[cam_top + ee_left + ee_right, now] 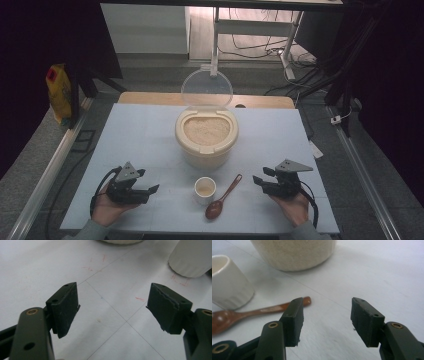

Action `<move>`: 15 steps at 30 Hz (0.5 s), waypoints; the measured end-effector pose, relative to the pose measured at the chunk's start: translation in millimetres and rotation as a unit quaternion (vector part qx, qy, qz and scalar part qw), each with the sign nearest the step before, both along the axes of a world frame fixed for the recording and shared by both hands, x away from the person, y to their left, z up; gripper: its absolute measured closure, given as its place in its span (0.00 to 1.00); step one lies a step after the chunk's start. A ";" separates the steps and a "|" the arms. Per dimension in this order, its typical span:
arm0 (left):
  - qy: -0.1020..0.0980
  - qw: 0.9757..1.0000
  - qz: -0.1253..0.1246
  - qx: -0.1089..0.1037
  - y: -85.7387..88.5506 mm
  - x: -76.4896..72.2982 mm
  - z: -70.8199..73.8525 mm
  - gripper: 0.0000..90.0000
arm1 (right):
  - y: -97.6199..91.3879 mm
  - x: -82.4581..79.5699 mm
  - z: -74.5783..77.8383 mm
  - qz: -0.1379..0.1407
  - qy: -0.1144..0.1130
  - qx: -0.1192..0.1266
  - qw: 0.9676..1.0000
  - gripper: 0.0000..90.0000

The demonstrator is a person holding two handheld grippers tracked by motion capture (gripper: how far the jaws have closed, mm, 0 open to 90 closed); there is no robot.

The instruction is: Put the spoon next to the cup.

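A cream tub of rice [205,152] stands mid-table with its clear lid [206,90] tipped up behind it. In front of it sit a small white cup [204,190] and a brown wooden spoon [222,197] lying flat on the table, bowl end nearest me. My left gripper [149,180] rests open to the left of the cup, nothing between its jaws [112,302]; the cup [191,260] shows at the upper right of its view. My right gripper [260,175] is open to the right of the spoon's handle, jaws empty [327,315]. The spoon [262,311] and cup [229,282] lie to its left, the tub [294,255] beyond.
The white table top [280,135] has bare room on both sides of the tub. A yellow bag [59,92] stands on the floor off the left edge. Metal frame legs [215,45] and cables [280,50] lie behind the table's far edge.
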State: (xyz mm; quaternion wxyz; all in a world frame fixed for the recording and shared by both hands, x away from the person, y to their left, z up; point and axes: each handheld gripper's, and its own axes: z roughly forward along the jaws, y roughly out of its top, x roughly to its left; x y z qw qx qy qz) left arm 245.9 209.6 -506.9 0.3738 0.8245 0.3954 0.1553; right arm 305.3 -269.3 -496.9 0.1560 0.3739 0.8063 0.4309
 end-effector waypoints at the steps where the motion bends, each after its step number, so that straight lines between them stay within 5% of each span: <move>1: 0.000 1.000 0.000 0.000 0.1 0.0 -0.1 0.28 | -3.2 -1.5 0.4 -0.002 -0.003 -0.002 1.000 0.49; 15: -0.001 1.000 0.002 -0.001 1.3 0.5 0.2 0.28 | -27.4 -14.3 1.8 0.003 -0.023 -0.001 1.000 0.49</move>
